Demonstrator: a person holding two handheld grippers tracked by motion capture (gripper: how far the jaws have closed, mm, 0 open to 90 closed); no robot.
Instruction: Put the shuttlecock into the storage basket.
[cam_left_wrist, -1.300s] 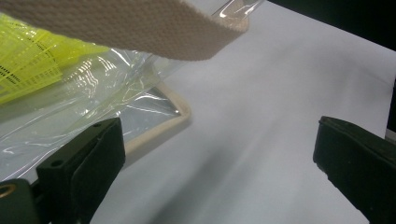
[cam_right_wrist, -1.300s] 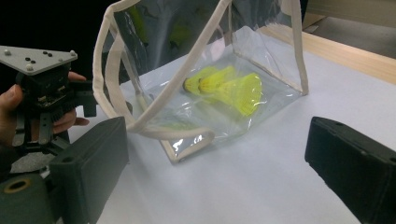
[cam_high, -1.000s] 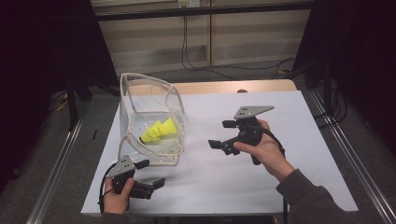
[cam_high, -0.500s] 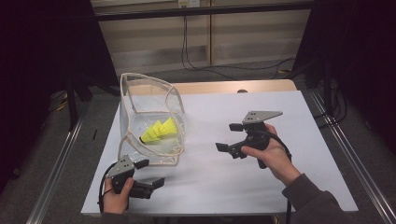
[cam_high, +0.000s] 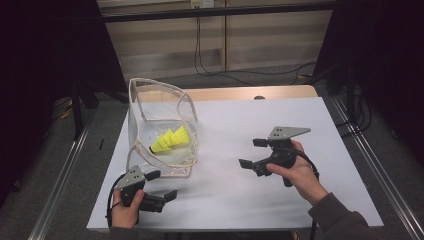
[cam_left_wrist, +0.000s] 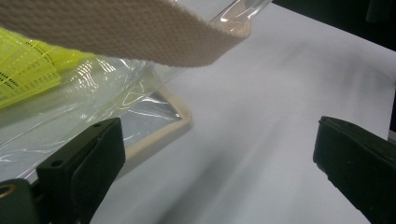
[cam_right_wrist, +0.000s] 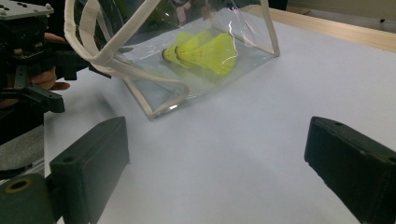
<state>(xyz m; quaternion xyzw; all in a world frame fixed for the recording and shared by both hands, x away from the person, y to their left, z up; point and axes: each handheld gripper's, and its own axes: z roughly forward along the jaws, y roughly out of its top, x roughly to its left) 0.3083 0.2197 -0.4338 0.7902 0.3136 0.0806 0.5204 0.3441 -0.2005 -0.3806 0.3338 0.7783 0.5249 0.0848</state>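
A clear plastic bag (cam_high: 155, 81) with beige trim and handles stands on the left of the white table top. Yellow shuttlecocks (cam_high: 171, 140) lie inside it on its bottom. My left gripper (cam_high: 165, 184) is open just in front of the bag's near corner, and its view shows a beige handle strap (cam_left_wrist: 140, 28) close above the jaws. My right gripper (cam_high: 248, 152) is open over bare table to the right of the bag, with nothing between its fingers. It faces the bag (cam_right_wrist: 154, 109) and the shuttlecocks (cam_right_wrist: 205, 49). The left gripper (cam_right_wrist: 70, 81) shows beyond the bag.
The white table top (cam_high: 300, 115) has bare room between the bag and the right gripper and to the far right. A wooden edge (cam_high: 280, 92) runs along the back. Metal rails (cam_high: 367, 160) flank both sides, and cables (cam_high: 200, 45) hang behind.
My right gripper has drawn back toward the person and to the right, away from the bag. The left gripper, the bag and the shuttlecocks have stayed put.
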